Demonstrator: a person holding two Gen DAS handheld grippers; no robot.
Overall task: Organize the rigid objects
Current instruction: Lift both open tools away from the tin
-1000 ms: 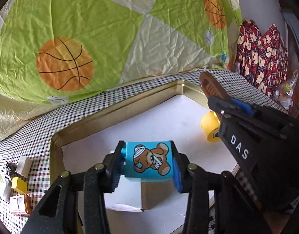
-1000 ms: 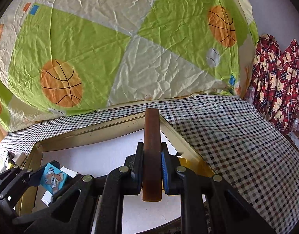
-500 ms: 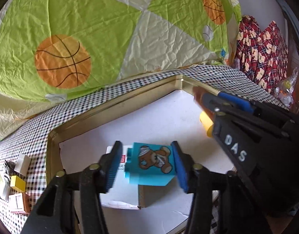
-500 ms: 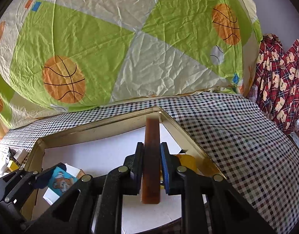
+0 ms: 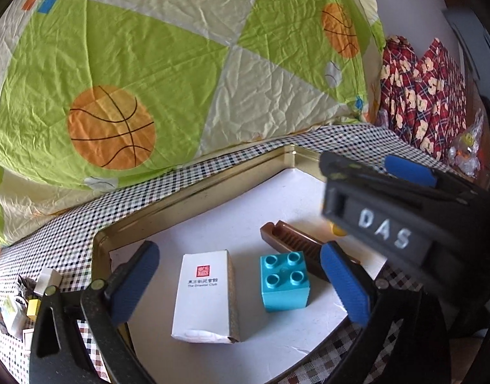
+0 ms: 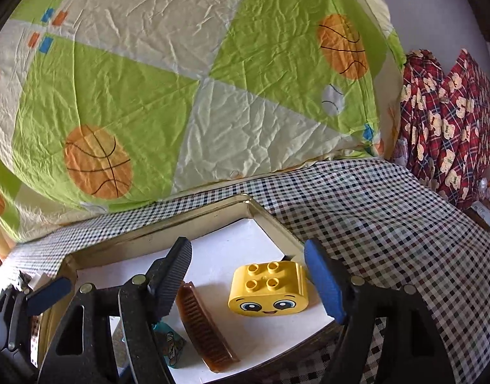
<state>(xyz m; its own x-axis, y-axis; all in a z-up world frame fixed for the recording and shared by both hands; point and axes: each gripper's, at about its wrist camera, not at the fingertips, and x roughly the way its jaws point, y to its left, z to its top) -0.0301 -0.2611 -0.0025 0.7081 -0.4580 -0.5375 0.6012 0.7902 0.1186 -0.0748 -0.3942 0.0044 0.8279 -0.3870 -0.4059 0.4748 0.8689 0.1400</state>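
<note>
A teal toy block [image 5: 285, 283] stands studs-up on the white lining of a gold tray [image 5: 193, 198], beside a white carton [image 5: 206, 297]. My left gripper [image 5: 241, 283] hangs over both, its jaws opening wide and its pads touching neither. A brown comb [image 6: 203, 326] lies flat on the lining, left of a yellow block with a face [image 6: 269, 289]. My right gripper [image 6: 248, 278] is above them, jaws opening, nothing pressed between its fingers. In the left wrist view the comb [image 5: 296, 246] lies behind the teal block.
A quilt with basketball prints [image 5: 116, 96] rises behind the tray. Black-and-white checked cloth [image 6: 373, 211] surrounds the tray. Red patterned fabric [image 6: 446, 128] sits at the right. Several small boxes [image 5: 30, 300] lie on the cloth left of the tray.
Both grippers opened. The left let go of the teal block, which now stands studs-up on the lining. The right let go of the comb, which now lies flat in the tray.
</note>
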